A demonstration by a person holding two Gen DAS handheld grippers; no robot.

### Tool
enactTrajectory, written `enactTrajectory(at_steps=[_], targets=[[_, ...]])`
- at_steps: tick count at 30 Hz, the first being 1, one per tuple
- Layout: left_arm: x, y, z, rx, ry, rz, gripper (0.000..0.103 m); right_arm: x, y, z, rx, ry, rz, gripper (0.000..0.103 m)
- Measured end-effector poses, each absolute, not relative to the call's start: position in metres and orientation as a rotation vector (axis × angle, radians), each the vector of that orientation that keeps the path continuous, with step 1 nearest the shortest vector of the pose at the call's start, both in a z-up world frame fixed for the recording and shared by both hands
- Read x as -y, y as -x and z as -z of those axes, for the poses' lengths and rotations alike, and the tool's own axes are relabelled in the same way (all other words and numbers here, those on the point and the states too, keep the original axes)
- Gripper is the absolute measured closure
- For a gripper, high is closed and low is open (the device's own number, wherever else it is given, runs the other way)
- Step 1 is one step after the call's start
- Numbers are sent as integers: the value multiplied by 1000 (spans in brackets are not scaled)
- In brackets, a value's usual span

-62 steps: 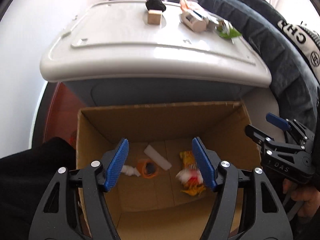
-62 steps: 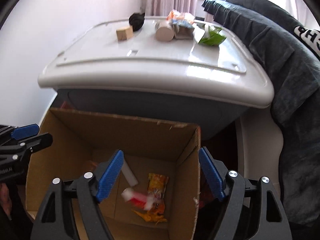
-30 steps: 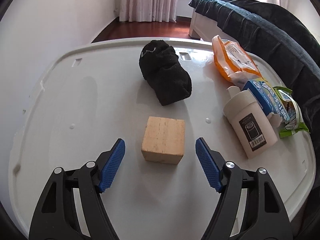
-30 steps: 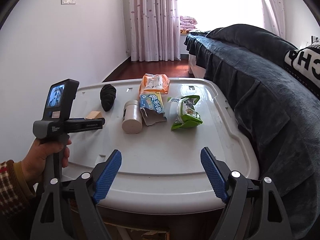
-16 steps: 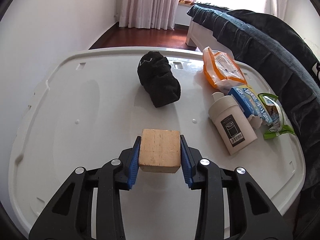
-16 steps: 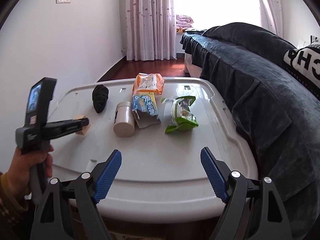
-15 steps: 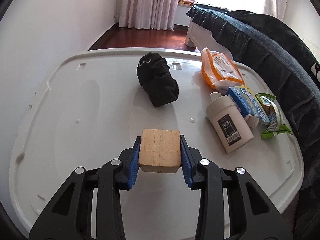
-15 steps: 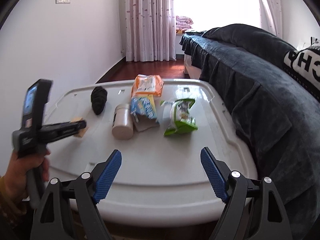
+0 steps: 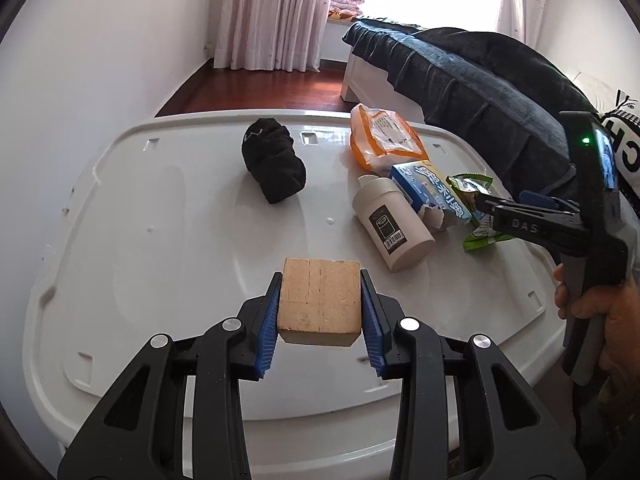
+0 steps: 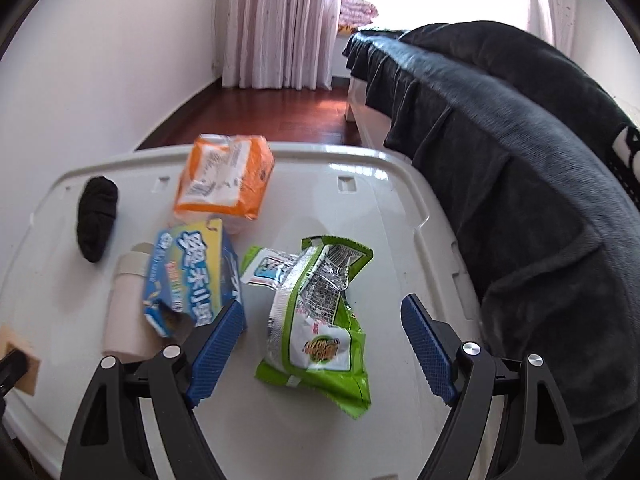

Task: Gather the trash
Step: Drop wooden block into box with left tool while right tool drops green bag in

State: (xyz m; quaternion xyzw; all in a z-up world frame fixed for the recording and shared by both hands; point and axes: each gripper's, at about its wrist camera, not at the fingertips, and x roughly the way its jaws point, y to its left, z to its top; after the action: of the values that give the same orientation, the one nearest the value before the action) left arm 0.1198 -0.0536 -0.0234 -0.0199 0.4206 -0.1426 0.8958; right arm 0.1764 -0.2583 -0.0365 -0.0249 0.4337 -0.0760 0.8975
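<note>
My left gripper is shut on a pale wooden block and holds it just above the white bin lid. My right gripper is open, low over the lid, with an empty green snack wrapper lying between its pads. It also shows in the left wrist view, reaching over the green wrapper. A blue carton, a beige bottle, an orange packet and a black sock lie on the lid.
A bed under a dark blanket runs along the lid's right side. A white wall stands to the left. Red wooden floor and curtains lie beyond the lid.
My right gripper has moved forward and down over the lid to straddle the green wrapper. My left gripper, which closed on the block about half a second ago, has drawn back slightly with it.
</note>
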Motion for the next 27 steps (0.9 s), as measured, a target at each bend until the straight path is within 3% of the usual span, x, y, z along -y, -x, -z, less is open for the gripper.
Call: enactTrajectory(at_steps=[2,6,9,16,23,27], targets=[[55,-120,25,-874,41,301,68,259,-183,47,-934,76,158,31],[55,-120,26,-874,41,299,68,263,-193,61,-982,100,170,55],[55,-118,27,-875,39,299,68,266,-190,59,-964,95,193,60],[57,-97,22,-866,44,307,68,267,-144,27,-881,51,207,62],[48,-37,0,-841,48,320,68,233,-41,-28,-788,23,110,62],[36,10,4,-866,39,319,68,199,26,-25,-806,14,27,62]])
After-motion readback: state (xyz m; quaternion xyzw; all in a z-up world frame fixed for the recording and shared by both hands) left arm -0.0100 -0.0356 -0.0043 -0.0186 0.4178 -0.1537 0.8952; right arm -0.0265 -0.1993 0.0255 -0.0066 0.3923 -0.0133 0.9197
